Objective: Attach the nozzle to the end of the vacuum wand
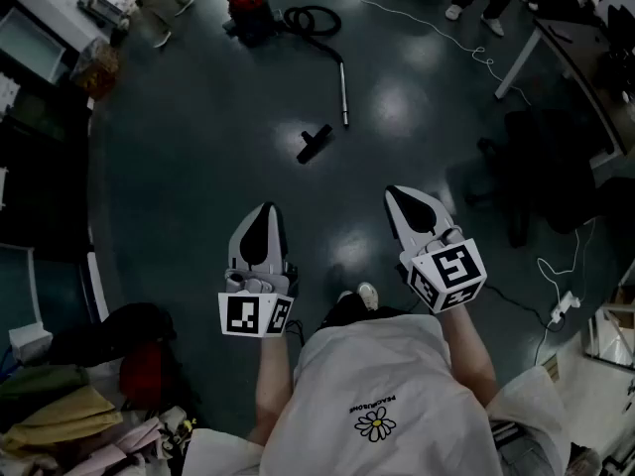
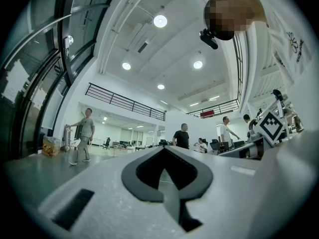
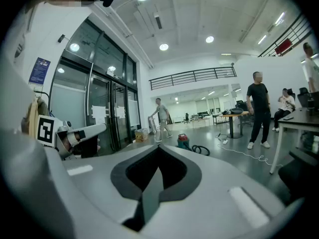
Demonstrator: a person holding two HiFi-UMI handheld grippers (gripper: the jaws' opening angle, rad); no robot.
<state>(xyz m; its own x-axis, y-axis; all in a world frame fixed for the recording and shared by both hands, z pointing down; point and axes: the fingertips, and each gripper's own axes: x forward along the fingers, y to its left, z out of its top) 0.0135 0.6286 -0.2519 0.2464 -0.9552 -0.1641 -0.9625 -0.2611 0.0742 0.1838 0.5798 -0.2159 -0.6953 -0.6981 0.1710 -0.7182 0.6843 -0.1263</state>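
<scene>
1. Head view: left gripper (image 1: 266,216) and right gripper (image 1: 402,198) are both held out over the dark floor (image 1: 198,167), side by side and well apart.
2. Left gripper view: the left gripper (image 2: 165,152) has its jaws pressed together with nothing between them, and it points out across the hall.
3. Right gripper view: same story for the right gripper (image 3: 158,151), with jaws closed tight and empty.
4. The nozzle (image 1: 315,143) lies flat on the floor at 12 o'clock from the grippers, well clear of both.
5. The wand (image 1: 343,92) lies at 1 o'clock of the nozzle. Its near end is close to the nozzle but not touching it.
6. From the wand's far end, the hose (image 1: 313,18) curls off at 11 o'clock to the red vacuum (image 1: 248,10).
7. The right gripper view picks up the vacuum (image 3: 183,141) and hose (image 3: 201,150) just above the jaw tips, at 1 o'clock.
8. A white cable (image 1: 476,53) trails across the floor at 2 o'clock of the wand.
</scene>
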